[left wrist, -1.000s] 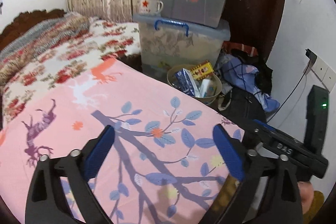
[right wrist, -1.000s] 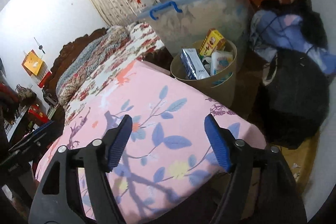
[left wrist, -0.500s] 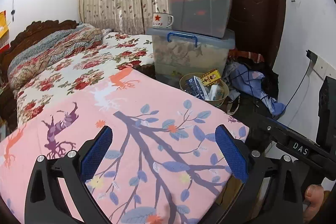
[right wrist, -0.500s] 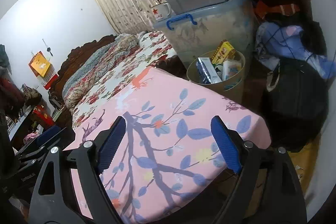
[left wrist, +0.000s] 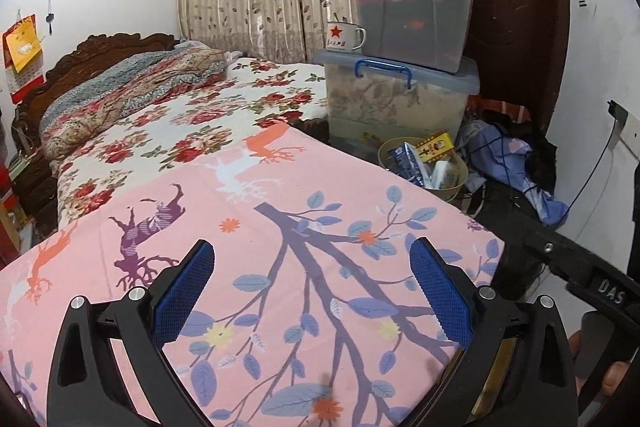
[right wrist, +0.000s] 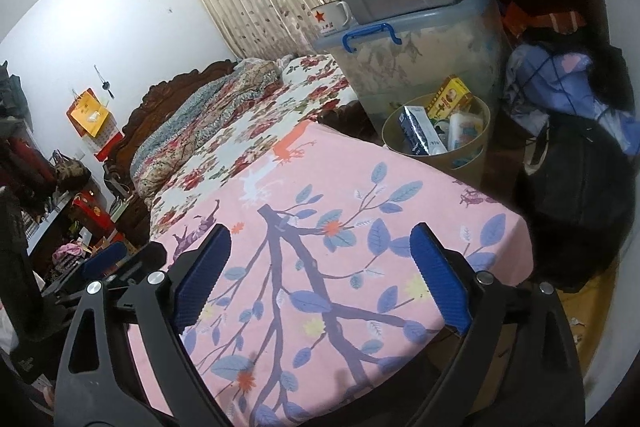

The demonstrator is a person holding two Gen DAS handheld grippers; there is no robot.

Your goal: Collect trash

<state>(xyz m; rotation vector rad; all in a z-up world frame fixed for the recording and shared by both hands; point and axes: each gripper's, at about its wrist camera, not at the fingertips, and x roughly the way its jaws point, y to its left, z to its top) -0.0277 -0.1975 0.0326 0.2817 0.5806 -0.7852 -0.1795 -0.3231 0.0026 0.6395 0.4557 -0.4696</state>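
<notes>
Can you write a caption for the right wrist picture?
Empty right gripper, jaws opening, above the pink tree-print bedspread, facing the trash bin.

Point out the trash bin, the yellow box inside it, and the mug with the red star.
trash bin [right wrist: 468, 157], right wrist view, on its front wall.
yellow box [right wrist: 450, 99], right wrist view, on its printed face.
mug with the red star [left wrist: 342, 37], left wrist view, on its side.
</notes>
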